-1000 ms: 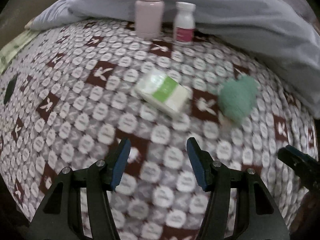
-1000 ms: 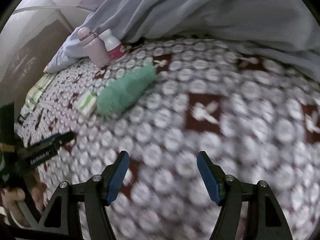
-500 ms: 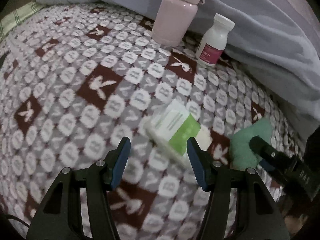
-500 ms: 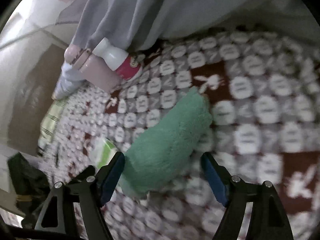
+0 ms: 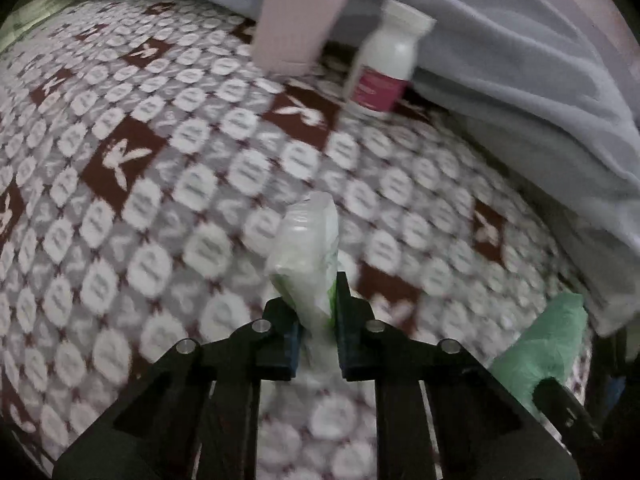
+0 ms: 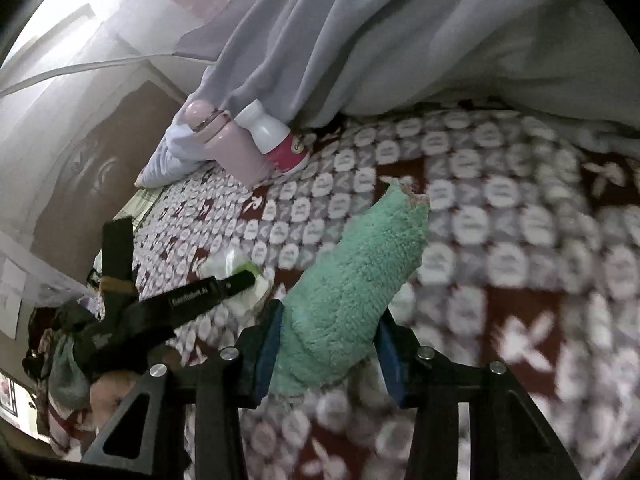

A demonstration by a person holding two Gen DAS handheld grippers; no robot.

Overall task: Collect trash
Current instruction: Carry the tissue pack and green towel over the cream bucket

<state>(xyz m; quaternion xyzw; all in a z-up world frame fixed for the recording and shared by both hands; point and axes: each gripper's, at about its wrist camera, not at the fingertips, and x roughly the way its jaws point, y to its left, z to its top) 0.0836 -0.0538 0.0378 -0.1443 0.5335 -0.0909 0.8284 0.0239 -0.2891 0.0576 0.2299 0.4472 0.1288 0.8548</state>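
Both tools angle downward over the bedspread (image 5: 168, 168), left tool (image 5: 316, 312) closing on the plastic packet (image 5: 308, 248), right tool (image 6: 328, 344) closing on the green cloth (image 6: 360, 272).

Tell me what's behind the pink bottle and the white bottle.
A grey-blue blanket is heaped right behind the pink bottle and the white bottle, draping over their tops in the right wrist view. Whatever lies under or beyond the blanket is covered.

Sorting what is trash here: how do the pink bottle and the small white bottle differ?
The pink bottle is wider and taller than the white bottle. The pink bottle is plain pink all over; the white bottle has a magenta label and a white cap. Both stand on the patterned blanket, side by side against the grey bedding.
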